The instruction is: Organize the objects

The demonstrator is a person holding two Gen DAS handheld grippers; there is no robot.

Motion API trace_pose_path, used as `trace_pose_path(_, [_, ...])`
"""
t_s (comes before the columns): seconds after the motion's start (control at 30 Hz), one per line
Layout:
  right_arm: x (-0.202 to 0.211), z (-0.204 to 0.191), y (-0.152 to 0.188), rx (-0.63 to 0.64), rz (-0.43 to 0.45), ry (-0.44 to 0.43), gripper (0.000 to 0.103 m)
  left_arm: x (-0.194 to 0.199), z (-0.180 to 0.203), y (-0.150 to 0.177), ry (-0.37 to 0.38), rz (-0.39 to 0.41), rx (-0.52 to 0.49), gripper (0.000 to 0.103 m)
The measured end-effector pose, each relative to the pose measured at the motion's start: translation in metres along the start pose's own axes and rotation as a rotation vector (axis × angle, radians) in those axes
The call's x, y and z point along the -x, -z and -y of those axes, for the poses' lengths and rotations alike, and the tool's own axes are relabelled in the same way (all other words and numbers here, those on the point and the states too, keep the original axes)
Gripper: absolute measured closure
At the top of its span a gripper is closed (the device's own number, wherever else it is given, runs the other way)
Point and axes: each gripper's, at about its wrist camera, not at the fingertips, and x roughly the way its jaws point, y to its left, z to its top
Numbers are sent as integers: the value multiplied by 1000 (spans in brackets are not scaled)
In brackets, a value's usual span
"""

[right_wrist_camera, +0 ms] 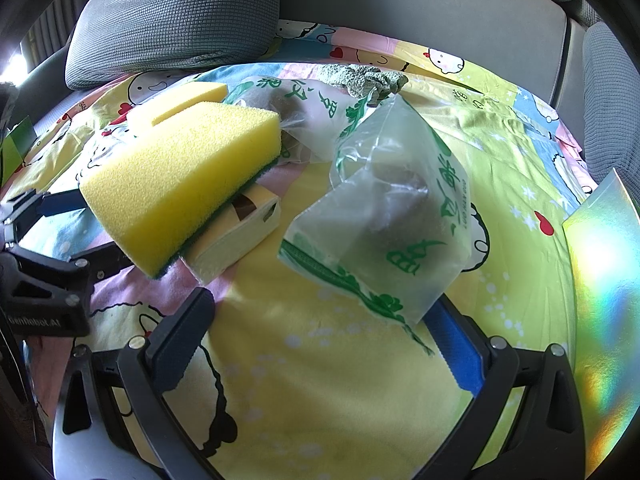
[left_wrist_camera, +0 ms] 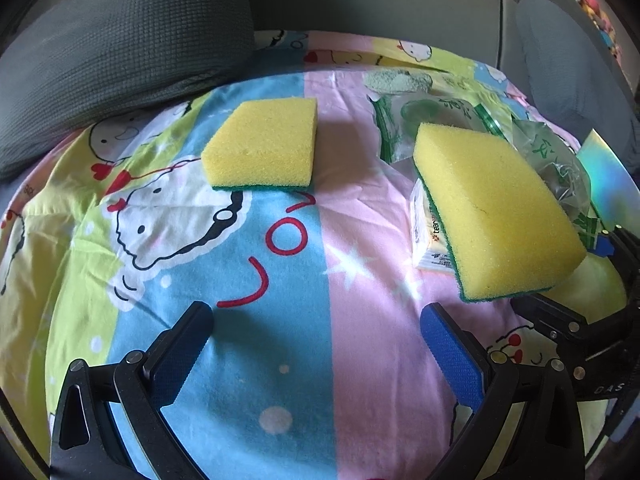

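Left wrist view: left gripper [left_wrist_camera: 316, 344] hanging spread w/ nothing between; right gripper [right_wrist_camera: 320, 320] likewise agape; near sponge [left_wrist_camera: 496, 208] leaning tilted (propped on tissue pack [left_wrist_camera: 430, 240]).

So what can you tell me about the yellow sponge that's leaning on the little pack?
The yellow foam sponge with the green scrubbing layer is a thick rectangular block, porous on top, with its thin dark green pad underneath. It sits tilted, propped on a small cream-coloured tissue pack, so one end hangs raised over the cartoon-print bedsheet. A clear plastic bag with green printing lies close beside it. Neither gripper holds it. It looks dry and clean, apart from a faint dark line on top.
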Motion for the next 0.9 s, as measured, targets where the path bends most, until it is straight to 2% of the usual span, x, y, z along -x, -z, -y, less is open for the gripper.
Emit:
trace_pose_path(0.1, [0, 0, 0, -2, -2, 5, 1, 8, -7, -3, 24, -19, 46, 0])
trace_pose_path(0.23, [-1, 0, -3, -13, -14, 8, 1, 40, -25, -11, 94, 112, 194, 0])
trace_pose_path(0.33, [-1, 2, -14, -86, -51, 27, 4, 65, -40, -19, 154, 209, 314, 0])
trace_pose_path(0.4, [5, 5, -19, -134, -42, -10, 14, 75, -46, -27, 188, 250, 350, 0])
trace_pose_path(0.43, [13, 9, -21, -177, -25, -59, 14, 77, -47, -33, 197, 257, 360, 0])
trace_pose_path(0.53, [39, 20, -27, -256, 27, -133, 14, 83, -53, -55, 243, 275, 401, 0])
trace_pose_path(0.63, [66, 33, -37, -357, 99, -176, 14, 79, -56, -73, 354, 249, 430, 0])
trace_pose_path(0.7, [77, 39, -43, -410, 125, -227, 13, 72, -51, -75, 410, 203, 408, 0])
trace_pose_path(0.77, [82, 39, -50, -477, 108, -271, 13, 66, -42, -67, 405, 162, 358, 2])
trace_pose_path(0.87, [79, 28, -59, -523, 79, -327, 30, 62, -26, -52, 377, 84, 287, 16])
trace_pose_path(0.9, [78, 23, -60, -530, 82, -342, 33, 61, -21, -48, 387, 62, 270, 16])
